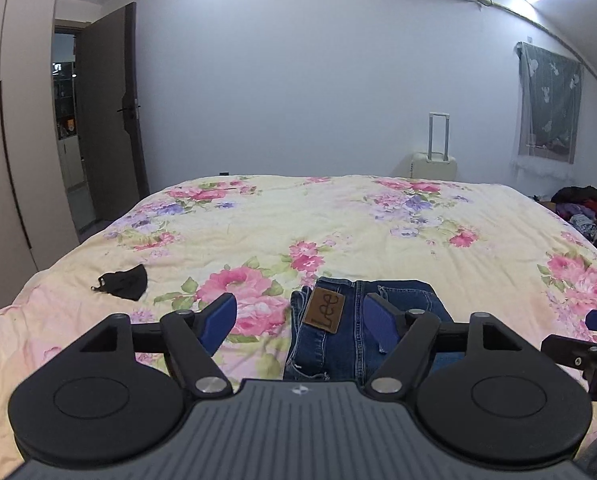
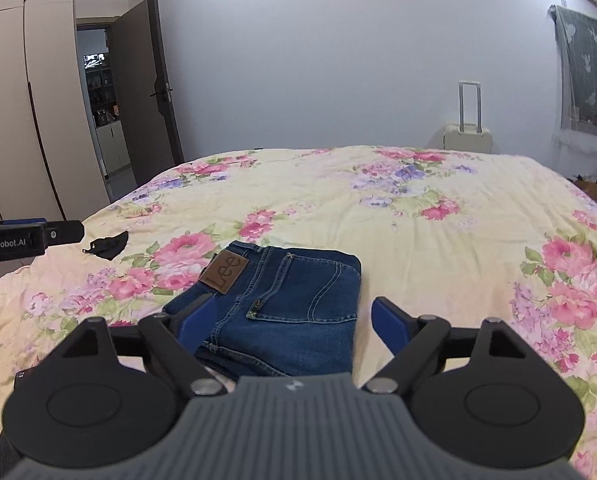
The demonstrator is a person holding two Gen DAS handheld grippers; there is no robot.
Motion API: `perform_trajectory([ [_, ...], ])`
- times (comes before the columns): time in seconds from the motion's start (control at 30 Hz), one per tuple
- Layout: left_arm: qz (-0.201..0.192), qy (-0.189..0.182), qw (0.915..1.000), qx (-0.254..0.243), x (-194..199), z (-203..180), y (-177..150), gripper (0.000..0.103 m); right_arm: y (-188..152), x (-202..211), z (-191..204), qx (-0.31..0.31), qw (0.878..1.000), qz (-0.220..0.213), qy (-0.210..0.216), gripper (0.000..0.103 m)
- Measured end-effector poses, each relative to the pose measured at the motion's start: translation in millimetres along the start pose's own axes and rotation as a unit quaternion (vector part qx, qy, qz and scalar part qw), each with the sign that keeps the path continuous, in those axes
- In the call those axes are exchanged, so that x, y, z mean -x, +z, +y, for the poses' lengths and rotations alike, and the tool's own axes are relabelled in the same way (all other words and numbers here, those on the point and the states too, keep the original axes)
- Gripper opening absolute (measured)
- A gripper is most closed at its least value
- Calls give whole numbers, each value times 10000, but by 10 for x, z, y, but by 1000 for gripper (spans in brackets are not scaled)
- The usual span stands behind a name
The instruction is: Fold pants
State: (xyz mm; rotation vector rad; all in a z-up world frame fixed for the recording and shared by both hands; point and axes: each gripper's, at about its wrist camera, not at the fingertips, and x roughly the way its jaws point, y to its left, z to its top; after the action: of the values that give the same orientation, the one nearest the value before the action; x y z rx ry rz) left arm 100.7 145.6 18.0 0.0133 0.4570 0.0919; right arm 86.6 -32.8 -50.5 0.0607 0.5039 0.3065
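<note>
- Your left gripper (image 1: 302, 320) stands released, jaws wide, nothing between them; it hangs above the jeans' left edge.
- Your right gripper (image 2: 288, 324) is likewise released and empty, clear above the denim.
- The jeans (image 2: 282, 304) lie on the bed (image 2: 418, 220) in a compact rectangle, back pocket and leather patch (image 2: 224, 272) uppermost.
- Judgement: folding looks complete; at most, squaring of the near edges remains.
- A small black item (image 2: 108, 245) lies apart, untouched.

We see the dark blue denim pants (image 2: 282, 304) folded into a compact rectangle, back side up, with a brown leather waistband patch (image 2: 223, 272) and a stitched rear pocket showing, lying flat on the floral quilt.
</note>
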Motion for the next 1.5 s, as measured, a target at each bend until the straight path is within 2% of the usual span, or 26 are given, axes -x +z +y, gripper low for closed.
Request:
perform_trajectory([
  [0.17, 71, 408, 9990, -182, 168, -171, -270, 89, -276, 250, 153, -7, 9999, -63, -155, 81],
  [0.43, 707, 383, 9967, 51, 70, -249, -802, 85, -693, 242, 156, -108, 9986, 334, -384, 81],
  [0.53, 702, 320, 9970, -30, 49, -288, -901, 84, -787, 231, 179, -51, 9982, 426, -428, 81],
  [0.83, 851, 195, 9961, -97, -30, -329, -940, 84, -910, 190, 172, -76, 9974, 533, -478, 82],
  [1.5, 874, 131, 9960, -120, -52, -338, -953, 84, -965, 79, 163, -155, 9960, 714, -516, 82],
])
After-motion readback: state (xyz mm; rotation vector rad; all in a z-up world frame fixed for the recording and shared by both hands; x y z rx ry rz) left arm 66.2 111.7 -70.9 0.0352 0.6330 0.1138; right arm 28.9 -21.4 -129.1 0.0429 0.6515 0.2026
